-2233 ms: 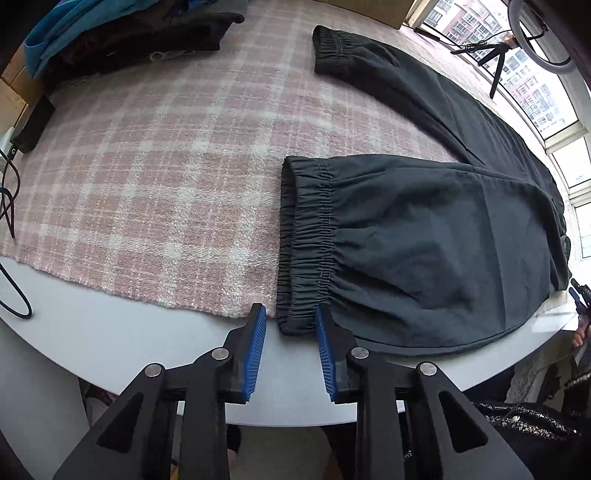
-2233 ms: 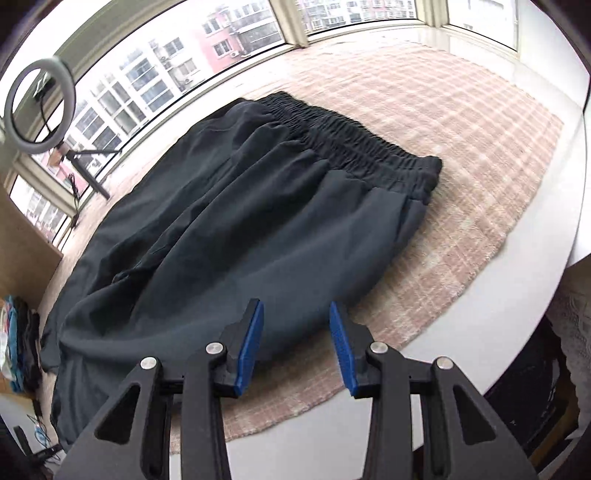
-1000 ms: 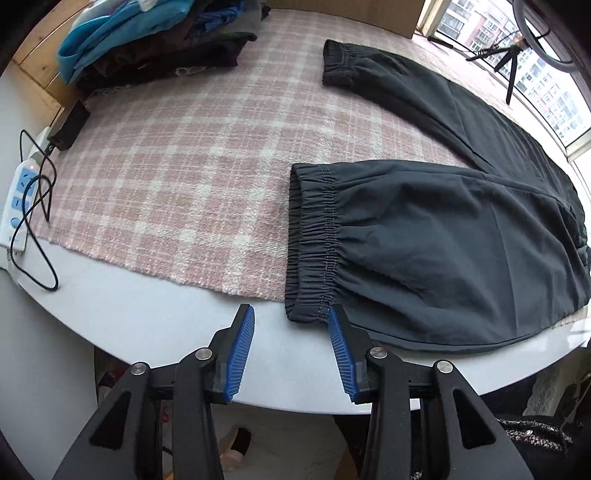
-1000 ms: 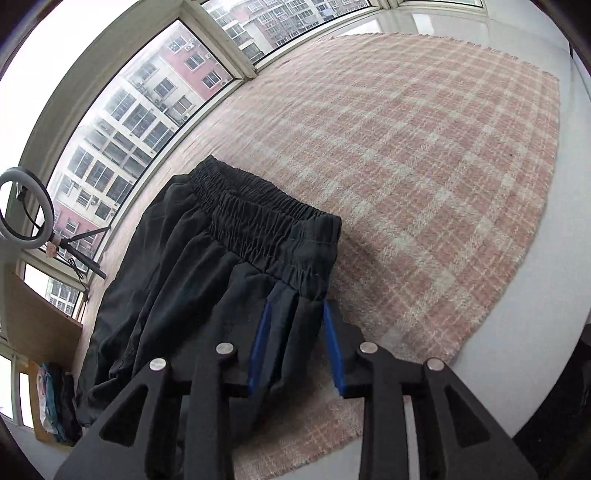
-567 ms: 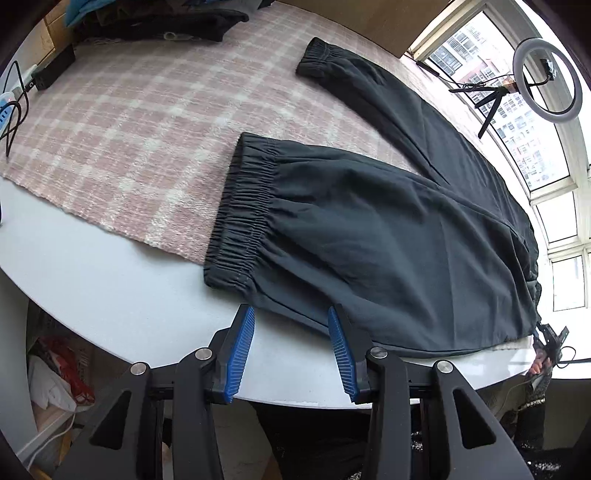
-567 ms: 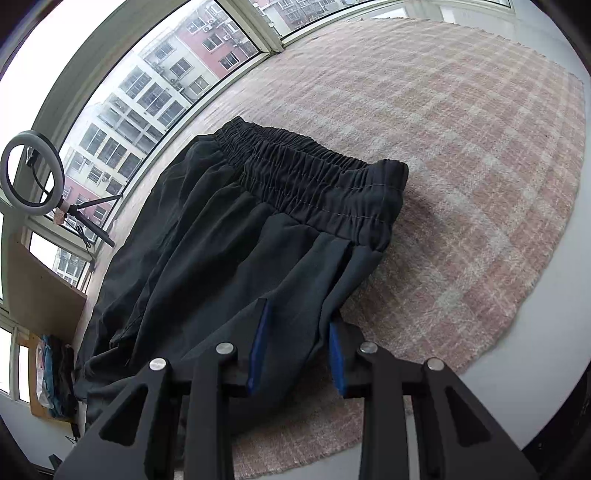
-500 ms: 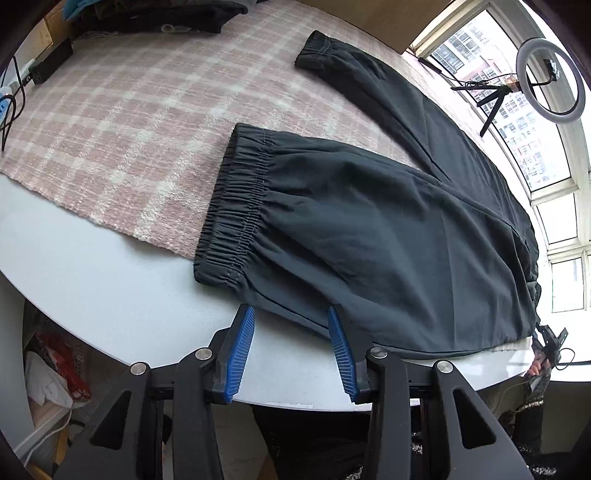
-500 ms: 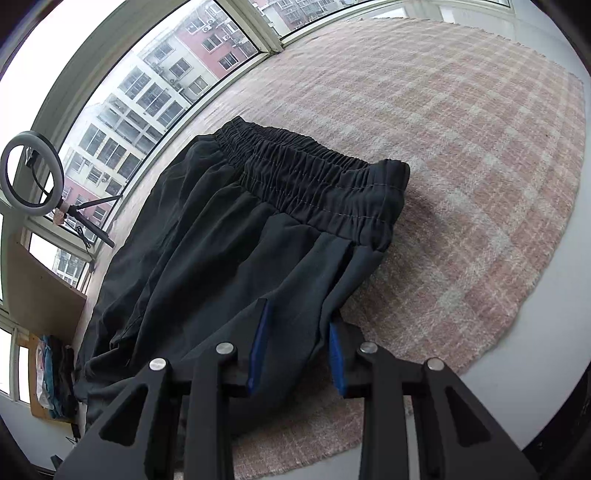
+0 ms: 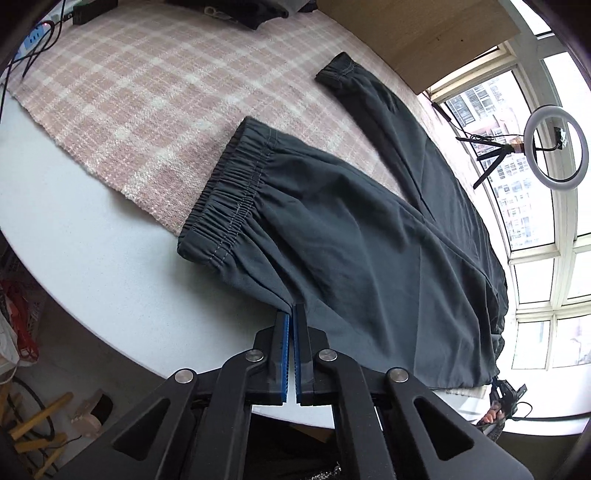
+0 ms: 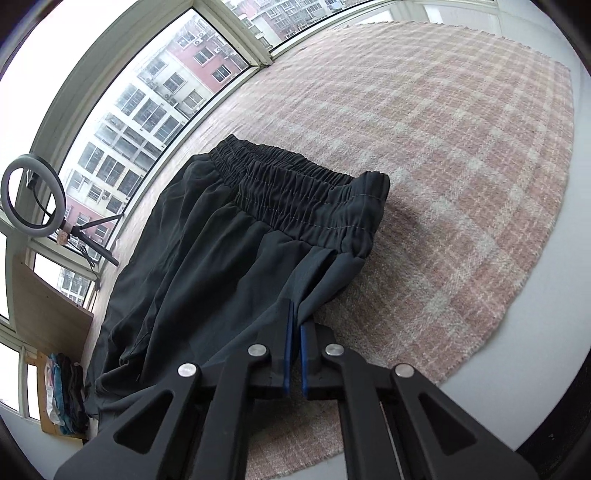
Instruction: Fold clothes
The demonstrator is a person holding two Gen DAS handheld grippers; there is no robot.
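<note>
We work at a pale round counter (image 9: 96, 266) with a pink plaid cloth (image 9: 122, 110) spread over most of it. On that cloth lie dark grey trousers (image 9: 369, 236), legs running toward the window side. The near leg's gathered cuff (image 9: 225, 199) spills past the cloth's near edge onto bare counter; the far leg's cuff (image 9: 338, 72) rests deeper on the cloth. In the right view the elastic waistband (image 10: 306, 199) sits on the cloth, toward its middle.

Both pairs of tongs are pressed together on the trousers. Our left tongs (image 9: 293, 325) pinch the near hem of the leg just behind the cuff, at the counter's near edge. Our right tongs (image 10: 295, 332) pinch the side seam just below the waistband.

Our judgement: each grip takes only a thin fold of slippery fabric, so a lift could let it slide out, or catch one layer only and leave the fold crooked. Dragging could also pull the plaid cloth along.

At the counter's far left corner lie a pile of clothes (image 9: 236, 11) and a power strip with cables (image 9: 33, 40), well apart from the trousers. A ring light (image 9: 554, 147) stands by the window, beyond the legs. Nothing lies between the tongs and the open cloth.
</note>
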